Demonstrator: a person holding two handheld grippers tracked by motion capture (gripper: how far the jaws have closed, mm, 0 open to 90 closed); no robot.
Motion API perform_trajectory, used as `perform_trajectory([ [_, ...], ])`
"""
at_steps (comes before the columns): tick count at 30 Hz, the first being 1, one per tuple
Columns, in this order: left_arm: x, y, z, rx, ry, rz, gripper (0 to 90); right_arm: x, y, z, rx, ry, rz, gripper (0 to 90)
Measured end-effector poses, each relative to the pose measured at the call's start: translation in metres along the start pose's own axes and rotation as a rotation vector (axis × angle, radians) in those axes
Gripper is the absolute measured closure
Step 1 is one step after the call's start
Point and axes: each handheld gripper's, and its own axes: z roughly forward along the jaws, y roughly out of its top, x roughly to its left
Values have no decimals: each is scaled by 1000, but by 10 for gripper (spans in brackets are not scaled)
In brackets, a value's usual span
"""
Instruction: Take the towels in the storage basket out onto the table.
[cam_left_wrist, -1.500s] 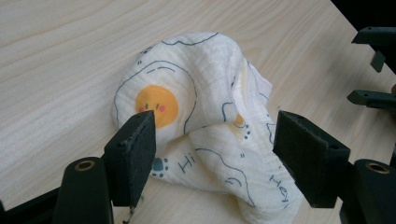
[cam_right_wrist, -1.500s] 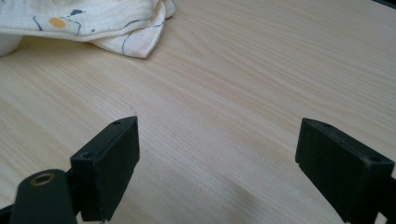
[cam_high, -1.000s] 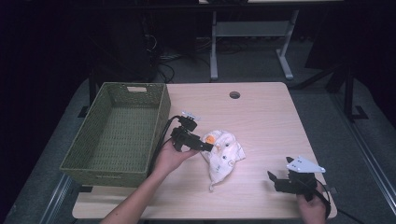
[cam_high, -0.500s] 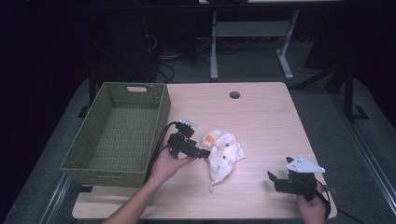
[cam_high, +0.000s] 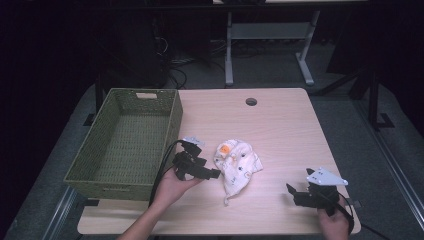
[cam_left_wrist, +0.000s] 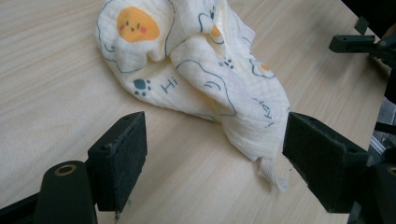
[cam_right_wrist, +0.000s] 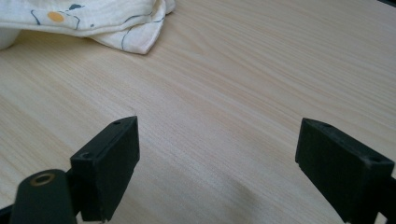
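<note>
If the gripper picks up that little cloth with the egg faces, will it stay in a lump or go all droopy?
Probably droopy: the printed cloth lies crumpled in soft folds on the table, so it looks thin and floppy. It likely weighs very little. The open left gripper would probably lift one fold first, the rest dangling below.

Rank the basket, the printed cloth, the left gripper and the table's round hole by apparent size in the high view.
1. Green woven basket
2. Printed cloth
3. Left gripper, a bit smaller than the cloth, though raised slightly toward the camera
4. Round hole
</note>
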Motion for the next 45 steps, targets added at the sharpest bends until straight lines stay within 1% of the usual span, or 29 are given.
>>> perform_trajectory([
  [2, -1, -1, -1, 4, -2, 6, 213, 0, 0, 0, 0, -1, 1, 133],
  [3, -5, -3, 0, -2, 8, 14, 213, 0, 0, 0, 1, 0, 1, 132],
  [4, -8, -4, -1, 7, 23, 46, 210, 1, 0, 0, 2, -1, -1, 132],
  [6, -18, -7, 0, 5, 36, 75, 210, 1, 0, 0, 3, -1, -2, 132],
  [7, -19, -7, -1, 15, 39, 96, 209, 1, 0, 0, 3, -1, -1, 133],
  [8, -19, -7, -1, 15, 39, 96, 207, 1, 0, 0, 3, -1, -1, 133],
  [9, -21, -10, 0, 4, 18, 76, 206, 1, 0, 0, 3, -1, -1, 133],
  [12, -22, -14, 0, 3, 14, 71, 205, 1, 0, 0, 2, -1, -3, 132],
  [14, -23, -19, 1, 2, -1, 65, 205, 1, 0, 0, 3, -1, -4, 132],
  [15, -24, -21, 1, -1, -1, 61, 204, 1, 0, 1, 4, -1, -3, 132],
  [19, -27, -27, 1, -5, -5, 65, 204, 1, 0, 1, 2, -1, -5, 133],
  [20, -26, -29, 1, 8, -1, 84, 204, 1, 0, 1, 2, -1, -5, 133],
  [21, -27, -31, 2, 10, -10, 82, 203, 1, 0, 1, 3, -2, -5, 133],
  [22, -27, -31, 2, 10, -10, 82, 204, 1, 0, 1, 3, -1, -5, 133],
  [23, -28, -33, 3, 6, -30, 70, 204, 1, 0, 1, 4, -2, -7, 133],
  [24, -29, -34, 3, 6, -28, 71, 204, 1, 0, 1, 4, -2, -7, 133],
  [25, -30, -35, 3, 7, -16, 76, 204, 2, 0, 1, 5, -1, -6, 132],
  [27, -29, -38, 3, 6, -13, 83, 204, 2, 0, 1, 5, 1, -8, 132],
  [29, -28, -43, 3, 2, 2, 93, 204, 2, 0, 1, 5, 1, -7, 133],
  [30, -28, -43, 3, 2, 2, 93, 204, 2, 0, 1, 5, 1, -7, 133],
  [31, -28, -45, 4, 1, -10, 79, 204, 2, 0, 1, 5, 1, -7, 133],
  [33, -29, -51, 5, -5, -26, 70, 203, 2, -1, 1, 4, 2, -6, 132],
  [34, -29, -51, 5, -5, -26, 70, 203, 2, -1, 1, 4, 3, -4, 132],
  [35, -30, -53, 5, 1, -25, 81, 203, 2, -1, 1, 4, 3, -4, 132],
  [36, -31, -55, 6, 9, -12, 93, 202, 3, -1, 1, 4, 6, 0, 132],
  [38, -32, -56, 7, 4, -9, 94, 201, 3, -1, 1, 5, 7, 2, 133],
  [41, -34, -57, 9, 3, -8, 114, 203, 5, -1, 3, 8, 10, -6, 133],
  [44, -36, -57, 9, 1, -6, 120, 204, 4, -1, 4, 6, 11, -5, 132],
  [45, -36, -57, 8, 5, -2, 135, 204, 4, -1, 4, 9, 13, 2, 133],
])
